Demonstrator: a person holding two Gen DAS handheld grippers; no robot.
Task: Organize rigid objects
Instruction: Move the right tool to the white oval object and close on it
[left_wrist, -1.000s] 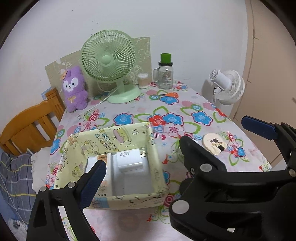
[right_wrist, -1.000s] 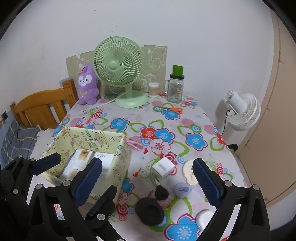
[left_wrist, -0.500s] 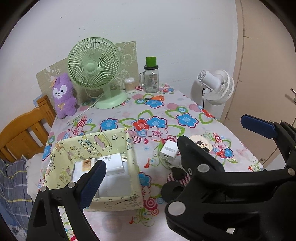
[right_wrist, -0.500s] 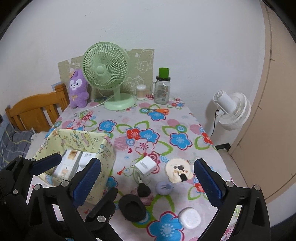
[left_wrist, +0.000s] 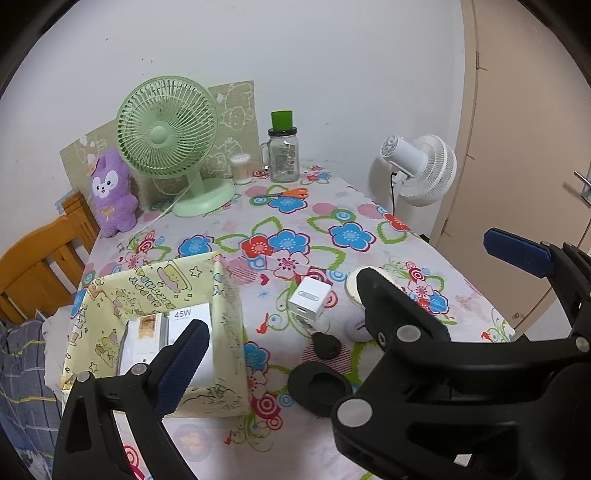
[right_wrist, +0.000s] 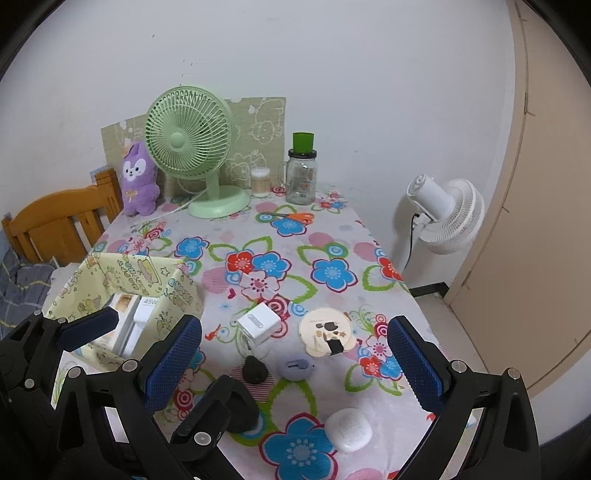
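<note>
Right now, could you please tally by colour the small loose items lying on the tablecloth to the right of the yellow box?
White: 2, the cube charger and the oval case
Black: 2, the small plug and the round pad
Lavender: 1, the disc
Cream: 1, the round plate
Total: 6

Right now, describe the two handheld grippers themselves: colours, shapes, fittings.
Both are black plastic clamp-style tools. The left gripper and the right gripper each have two long angular arms joined by round silver rivets. The fingers end in flat dark-blue pads with a fine mesh texture. No cables, markings, sleeves or hands show in either view.
</note>
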